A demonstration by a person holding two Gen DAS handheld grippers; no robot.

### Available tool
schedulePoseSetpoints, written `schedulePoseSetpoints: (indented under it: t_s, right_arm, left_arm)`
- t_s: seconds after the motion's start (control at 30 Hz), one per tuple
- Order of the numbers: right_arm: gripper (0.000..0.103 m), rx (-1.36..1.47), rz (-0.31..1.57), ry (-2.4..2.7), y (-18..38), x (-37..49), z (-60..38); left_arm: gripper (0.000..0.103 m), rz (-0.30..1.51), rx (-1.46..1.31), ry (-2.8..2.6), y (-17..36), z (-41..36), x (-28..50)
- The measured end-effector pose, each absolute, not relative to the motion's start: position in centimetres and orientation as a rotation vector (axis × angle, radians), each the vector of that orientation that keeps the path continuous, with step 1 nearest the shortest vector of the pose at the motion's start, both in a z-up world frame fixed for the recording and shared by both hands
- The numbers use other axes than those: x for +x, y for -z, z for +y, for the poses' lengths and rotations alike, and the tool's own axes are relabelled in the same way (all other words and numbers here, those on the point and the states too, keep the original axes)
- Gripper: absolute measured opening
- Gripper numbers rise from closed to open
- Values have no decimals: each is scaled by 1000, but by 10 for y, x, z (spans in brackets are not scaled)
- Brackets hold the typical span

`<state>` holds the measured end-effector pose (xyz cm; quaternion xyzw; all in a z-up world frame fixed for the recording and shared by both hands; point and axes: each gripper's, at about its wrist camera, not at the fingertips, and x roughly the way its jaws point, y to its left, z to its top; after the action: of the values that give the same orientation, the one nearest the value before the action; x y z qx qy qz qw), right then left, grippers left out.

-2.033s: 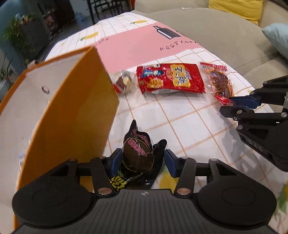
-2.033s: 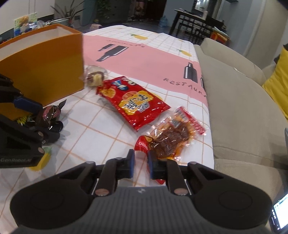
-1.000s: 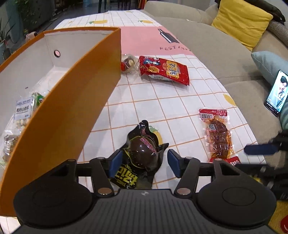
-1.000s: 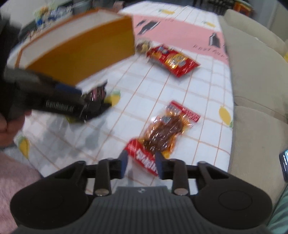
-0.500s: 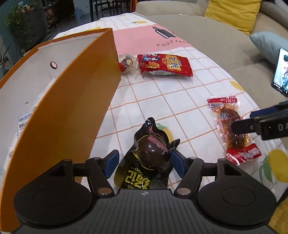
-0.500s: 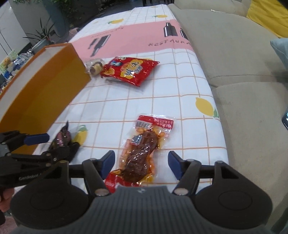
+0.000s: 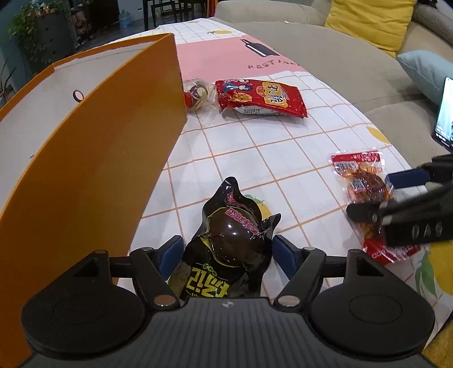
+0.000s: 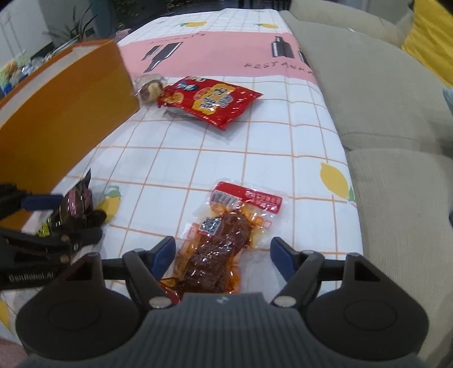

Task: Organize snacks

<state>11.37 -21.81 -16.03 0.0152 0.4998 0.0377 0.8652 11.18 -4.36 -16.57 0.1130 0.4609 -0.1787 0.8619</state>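
Note:
A black egg snack packet (image 7: pixel 229 249) lies on the tablecloth between the wide-apart fingers of my left gripper (image 7: pixel 227 250), which is open around it. It also shows in the right wrist view (image 8: pixel 76 211). A clear meat snack packet with red ends (image 8: pixel 223 237) lies between the open fingers of my right gripper (image 8: pixel 222 253); the left wrist view shows it too (image 7: pixel 365 186). An orange box (image 7: pixel 93 158) stands at the left. A red chip bag (image 7: pixel 260 97) and a small clear-wrapped snack (image 7: pixel 198 94) lie farther back.
A beige sofa (image 8: pixel 376 93) runs along the table's right edge with a yellow cushion (image 7: pixel 368 19). A lit phone (image 7: pixel 444 113) lies on the sofa. The checked tablecloth (image 8: pixel 175 158) has a pink band at the back.
My left gripper's fingers have spread from around the black packet, which now lies on the cloth. My right gripper opened wide and moved over the meat packet.

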Motion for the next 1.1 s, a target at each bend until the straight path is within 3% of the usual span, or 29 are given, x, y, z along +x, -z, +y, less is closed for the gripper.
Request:
schedulePoseSetpoints:
  t_s: [0.17,0.27,0.53,1.1]
  right_arm:
    - [69,-46,1029,-96,162,113,-207]
    - [56,-55,1019,-110,160,114,-206]
    - [52,-75,1020,-135,158,112,-202]
    - [47,-21,994,-143,143,107,-208]
  left_arm:
    - [73,963,213,374,165,-45,112]
    - [64,959,210,381,164,-47,110]
    - [47,958,197,377,162,-50,109]
    - [44,933,70,363,141,-39,111]
